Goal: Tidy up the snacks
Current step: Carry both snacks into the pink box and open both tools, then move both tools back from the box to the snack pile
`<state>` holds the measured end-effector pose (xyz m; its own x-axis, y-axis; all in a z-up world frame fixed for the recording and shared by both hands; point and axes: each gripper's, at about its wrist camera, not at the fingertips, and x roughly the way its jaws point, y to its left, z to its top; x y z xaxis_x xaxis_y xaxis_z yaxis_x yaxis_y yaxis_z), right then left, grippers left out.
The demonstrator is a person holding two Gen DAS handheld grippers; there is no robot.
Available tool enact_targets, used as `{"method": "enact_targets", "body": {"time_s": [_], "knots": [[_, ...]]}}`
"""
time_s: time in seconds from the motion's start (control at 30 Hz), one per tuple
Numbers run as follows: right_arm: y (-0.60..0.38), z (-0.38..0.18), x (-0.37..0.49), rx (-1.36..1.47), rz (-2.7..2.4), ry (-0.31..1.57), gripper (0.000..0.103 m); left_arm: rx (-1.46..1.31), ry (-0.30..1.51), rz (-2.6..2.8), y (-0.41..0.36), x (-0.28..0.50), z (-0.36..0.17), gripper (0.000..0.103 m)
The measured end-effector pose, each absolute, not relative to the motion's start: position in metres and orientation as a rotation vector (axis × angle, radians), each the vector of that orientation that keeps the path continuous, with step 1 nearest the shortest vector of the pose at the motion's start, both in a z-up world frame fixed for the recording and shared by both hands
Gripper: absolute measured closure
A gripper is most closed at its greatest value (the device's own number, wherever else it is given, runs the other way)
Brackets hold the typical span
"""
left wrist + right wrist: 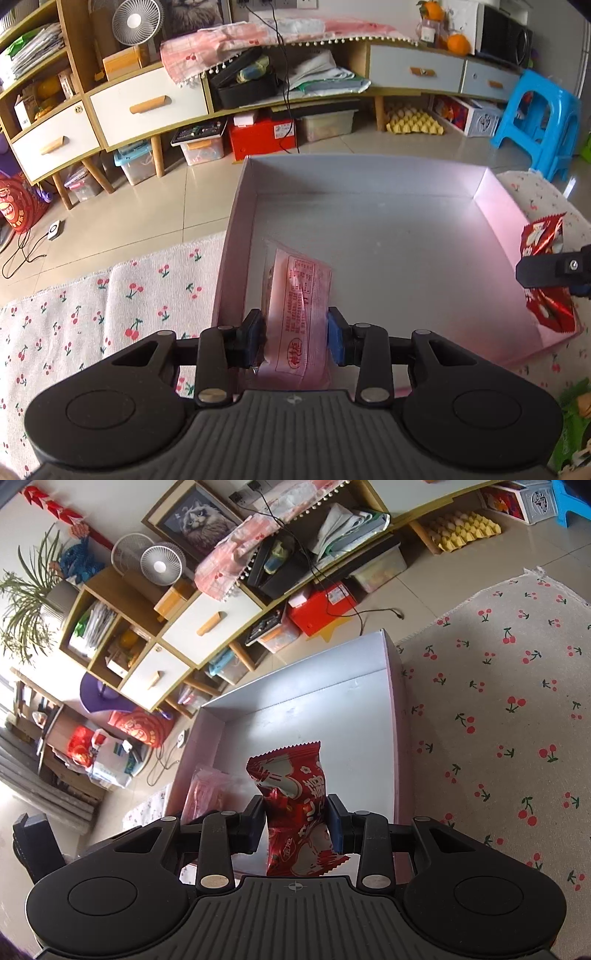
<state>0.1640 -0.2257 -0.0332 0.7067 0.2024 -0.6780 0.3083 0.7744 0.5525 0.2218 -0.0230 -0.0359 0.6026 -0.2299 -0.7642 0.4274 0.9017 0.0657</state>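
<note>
A shallow pink box (236, 229) with a grey floor lies on the cherry-print cloth; it also shows in the right wrist view (393, 709). My left gripper (295, 338) is shut on a pink snack packet (301, 314), held over the box's near left part. My right gripper (295, 825) is shut on a red snack packet (295, 805), held over the box's near right edge. The red packet (543, 240) and a right finger (554, 271) show at the right of the left wrist view. The pink packet (203, 794) shows left of the red one.
The cherry-print cloth (92, 295) covers the surface around the box; it shows too in the right wrist view (498, 701). Beyond it are tiled floor, a low cabinet with drawers (147, 103), storage bins, and a blue stool (535, 114). Green packaging (576, 424) lies at lower right.
</note>
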Motion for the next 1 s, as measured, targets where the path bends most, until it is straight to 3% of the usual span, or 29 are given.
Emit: {"method": "enact_targets", "body": {"time_s": [0.83,0.9,0.97,1.0], "knots": [[-0.197,-0.034,0.165,0.524,-0.096,0.905,0.065,0.111,1.069,-0.323,-0.002,0.2,-0.025,0.07],[-0.194,-0.032,0.163,0.527,-0.089,0.91,0.061,0.108,1.043,-0.339,-0.003,0.198,-0.025,0.066],[-0.193,-0.027,0.159,0.534,-0.097,0.907,0.045,0.091,1.021,-0.359,-0.004,0.196,-0.023,0.053],[-0.192,-0.025,0.157,0.531,-0.1,0.904,0.04,0.087,1.003,-0.36,-0.005,0.194,-0.021,0.04]]}}
